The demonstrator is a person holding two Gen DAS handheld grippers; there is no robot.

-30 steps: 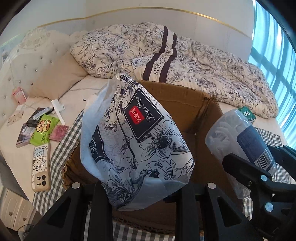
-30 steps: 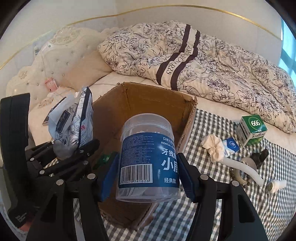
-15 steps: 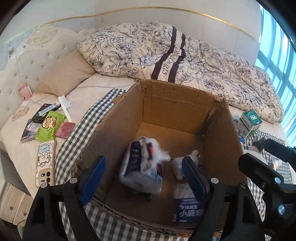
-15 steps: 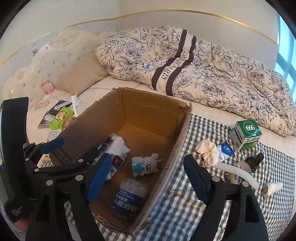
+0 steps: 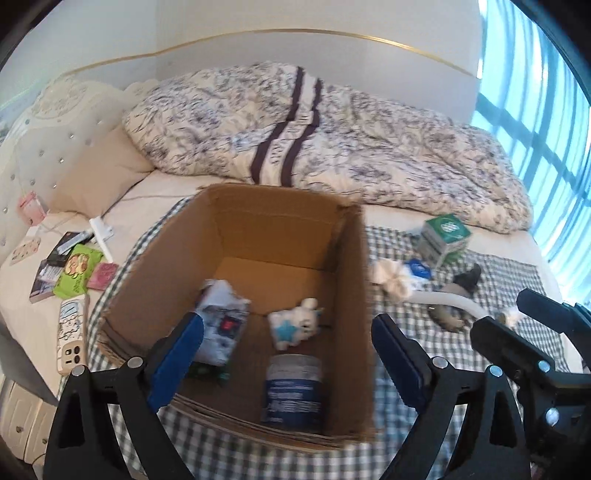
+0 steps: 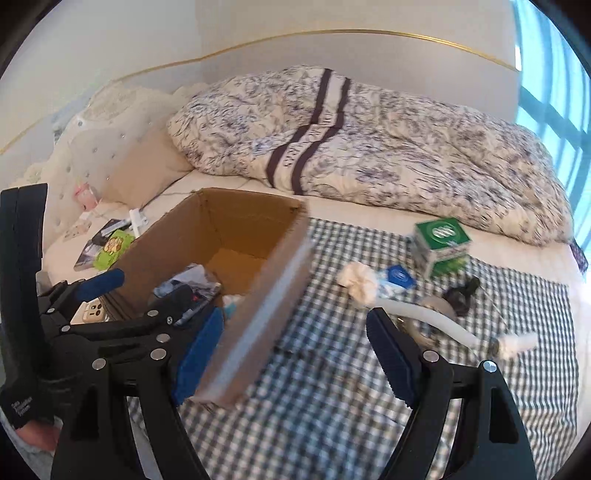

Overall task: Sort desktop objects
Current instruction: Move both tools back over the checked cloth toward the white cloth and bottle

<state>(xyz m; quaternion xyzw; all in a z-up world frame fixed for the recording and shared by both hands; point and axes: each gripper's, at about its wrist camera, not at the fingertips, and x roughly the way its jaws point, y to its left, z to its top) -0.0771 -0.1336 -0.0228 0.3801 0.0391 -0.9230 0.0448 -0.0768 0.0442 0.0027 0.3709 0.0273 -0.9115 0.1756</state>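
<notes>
Both hand-held grippers, left (image 5: 284,354) and right (image 6: 295,354), are hanging spread and empty; cardboard box (image 5: 280,218) is holding three items, while green carton (image 6: 441,242) and others are awaiting sorting

From my remote station I see a bedroom. A pale wall (image 5: 258,22) carries a thin gold trim line (image 5: 332,34) arching above the bed. A cream tufted headboard (image 5: 40,122), studded with buttons, stands at the left, with a beige pillow (image 5: 96,173) leaning against it. A floral quilt (image 5: 369,147) with two dark stripes lies bunched across the far side of the cream mattress (image 5: 22,321); a checked cloth (image 6: 332,406) covers the near part. At the right, a large window (image 5: 535,110) with dark bars admits bright bluish daylight. I see the same wall, quilt (image 6: 406,147) and window (image 6: 554,92) in the right wrist view.
</notes>
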